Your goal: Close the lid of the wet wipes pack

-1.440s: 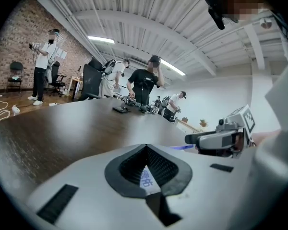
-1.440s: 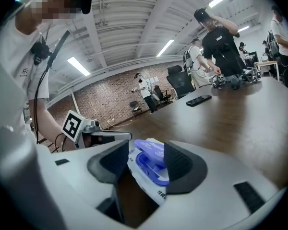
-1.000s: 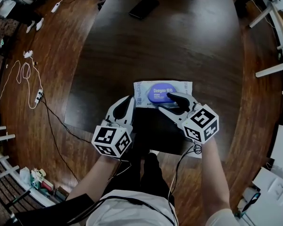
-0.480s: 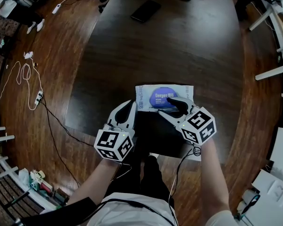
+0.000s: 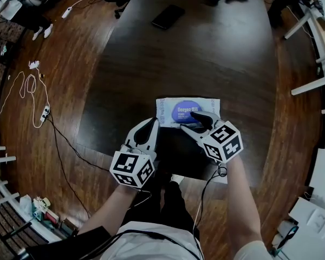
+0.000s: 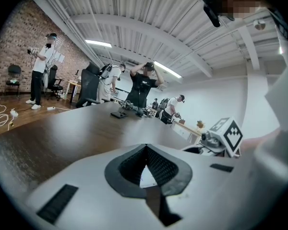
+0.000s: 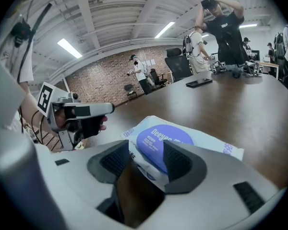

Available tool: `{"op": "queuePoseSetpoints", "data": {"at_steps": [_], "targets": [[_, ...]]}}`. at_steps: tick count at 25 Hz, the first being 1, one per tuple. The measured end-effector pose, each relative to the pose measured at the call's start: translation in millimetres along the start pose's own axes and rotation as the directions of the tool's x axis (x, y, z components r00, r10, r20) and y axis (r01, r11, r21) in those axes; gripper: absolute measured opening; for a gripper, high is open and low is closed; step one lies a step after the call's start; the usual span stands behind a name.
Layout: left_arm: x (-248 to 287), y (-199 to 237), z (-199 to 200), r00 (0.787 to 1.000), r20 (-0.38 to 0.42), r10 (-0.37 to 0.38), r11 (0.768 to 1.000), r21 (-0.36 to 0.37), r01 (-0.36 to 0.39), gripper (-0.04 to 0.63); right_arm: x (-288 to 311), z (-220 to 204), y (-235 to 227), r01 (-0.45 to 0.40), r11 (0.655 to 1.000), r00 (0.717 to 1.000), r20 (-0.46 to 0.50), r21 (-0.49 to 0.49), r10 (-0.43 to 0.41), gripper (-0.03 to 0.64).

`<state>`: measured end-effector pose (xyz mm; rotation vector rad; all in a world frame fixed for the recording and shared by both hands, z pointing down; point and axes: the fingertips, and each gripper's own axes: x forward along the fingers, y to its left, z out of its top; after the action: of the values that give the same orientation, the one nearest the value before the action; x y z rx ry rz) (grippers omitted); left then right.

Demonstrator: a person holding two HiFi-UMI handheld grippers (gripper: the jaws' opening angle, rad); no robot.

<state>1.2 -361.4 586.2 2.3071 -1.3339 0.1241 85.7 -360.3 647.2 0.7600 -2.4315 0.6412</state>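
The wet wipes pack lies flat near the front edge of the dark table, its blue lid flat against the top. My right gripper is open at the pack's near edge. In the right gripper view the pack and lid show between the spread pads. My left gripper hovers just left of the pack, apart from it, with its fingertips touching and nothing between them.
A black phone lies far back on the table. The table's front edge runs just under both grippers. Cables and a power strip lie on the wooden floor at left. Several people stand at the far end of the room.
My right gripper has drawn back toward me, off the top of the blue lid to the pack's near edge. The left gripper has shifted back slightly. The pack has stayed put.
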Motion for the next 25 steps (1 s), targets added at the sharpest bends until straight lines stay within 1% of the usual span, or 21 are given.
{"op": "queuePoseSetpoints", "data": {"at_steps": [2,4,6,9,11,15,16,18,20,21,23,25], "targets": [[-6.1,-7.4,4.2,1.000,0.005,-0.010,1.000,0.008,0.010,0.000,-9.5,5.2,3.4,0.017,1.000,0.999,0.040,0.009,-0.017,0.222],[-16.5,-15.7,12.6,1.000,0.009,-0.026,0.999,0.018,0.026,0.000,-29.4,16.7,14.3,0.030,0.999,0.993,0.115,0.028,-0.033,0.222],[-26.4,-24.7,26.9,0.999,0.020,-0.048,0.998,0.030,0.047,0.000,-56.6,33.2,25.4,0.042,0.998,0.980,0.195,0.056,-0.052,0.222],[-37.4,-45.4,57.9,0.994,0.058,-0.088,0.994,0.067,0.084,0.000,-107.9,61.2,36.3,0.088,0.992,0.946,0.304,0.085,-0.110,0.222],[-48.9,-62.9,79.3,0.990,0.085,-0.116,0.989,0.103,0.107,0.000,-145.5,77.8,47.8,0.131,0.987,0.920,0.358,0.097,-0.157,0.222],[-73.8,-90.9,112.8,0.977,0.123,-0.173,0.976,0.152,0.154,0.000,-203.7,95.9,74.1,0.219,0.970,0.876,0.417,0.104,-0.242,0.222],[-78.2,-98.5,119.5,0.973,0.130,-0.191,0.972,0.162,0.169,0.000,-217.7,98.4,78.2,0.250,0.962,0.860,0.431,0.108,-0.272,0.222],[-86.8,-113.4,130.5,0.965,0.139,-0.223,0.963,0.184,0.196,0.000,-247.5,101.8,85.2,0.319,0.939,0.815,0.469,0.131,-0.342,0.222],[-95.9,-124.8,136.8,0.959,0.142,-0.247,0.959,0.182,0.220,0.000,-276.2,101.4,94.2,0.363,0.916,0.763,0.511,0.170,-0.397,0.222],[-100.1,-129.3,139.0,0.956,0.144,-0.255,0.958,0.172,0.229,0.000,-289.0,100.0,99.4,0.373,0.909,0.742,0.529,0.186,-0.412,0.221],[-106.7,-137.1,144.1,0.951,0.151,-0.269,0.956,0.164,0.244,0.000,-310.7,97.0,108.6,0.386,0.900,0.712,0.555,0.202,-0.430,0.201],[-114.0,-144.4,147.7,0.948,0.156,-0.278,0.952,0.175,0.250,0.000,-330.7,91.9,116.1,0.404,0.889,0.684,0.574,0.217,-0.451,0.191]]}}
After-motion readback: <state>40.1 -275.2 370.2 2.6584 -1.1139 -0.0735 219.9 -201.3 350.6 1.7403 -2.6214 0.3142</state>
